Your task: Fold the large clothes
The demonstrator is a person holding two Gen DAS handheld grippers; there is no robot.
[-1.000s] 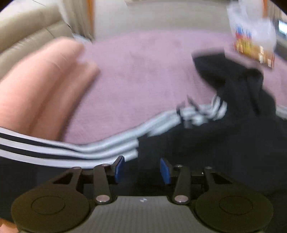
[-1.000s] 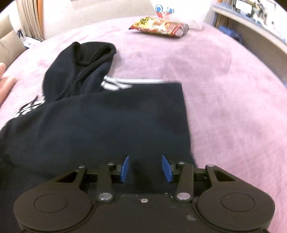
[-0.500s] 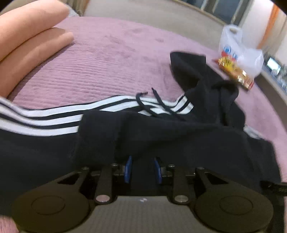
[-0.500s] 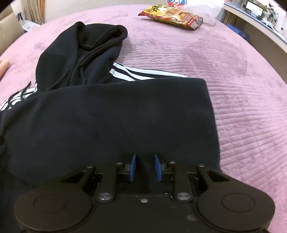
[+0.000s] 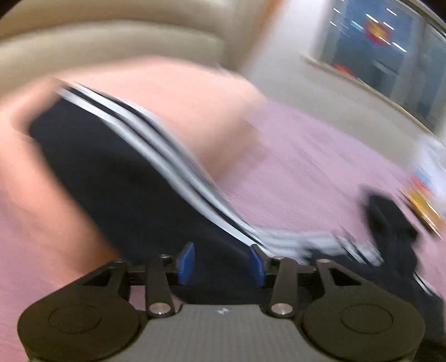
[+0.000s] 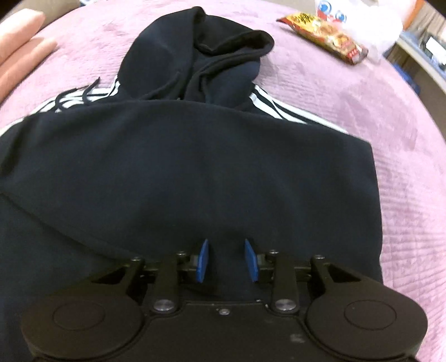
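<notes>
A black hoodie (image 6: 195, 172) with white sleeve stripes lies on the pink bed cover (image 6: 404, 156), its lower part folded up over the chest and its hood (image 6: 200, 66) bunched at the far end. My right gripper (image 6: 226, 260) stands open just above the folded body, blue pads apart, holding nothing. In the blurred left wrist view, my left gripper (image 5: 221, 263) is open over the striped sleeve (image 5: 156, 144), which stretches away to the upper left over a peach pillow (image 5: 195, 111).
A snack packet (image 6: 323, 34) and a white plastic bag (image 6: 359, 19) lie on the bed beyond the hood. Peach pillows (image 6: 19, 44) sit at the left. A beige headboard (image 5: 111, 36) and a window (image 5: 390, 55) show behind.
Both grippers were nearly shut on the cloth half a second ago and have opened. The left gripper has swung left toward the sleeve and pillow, its view blurred by the motion.
</notes>
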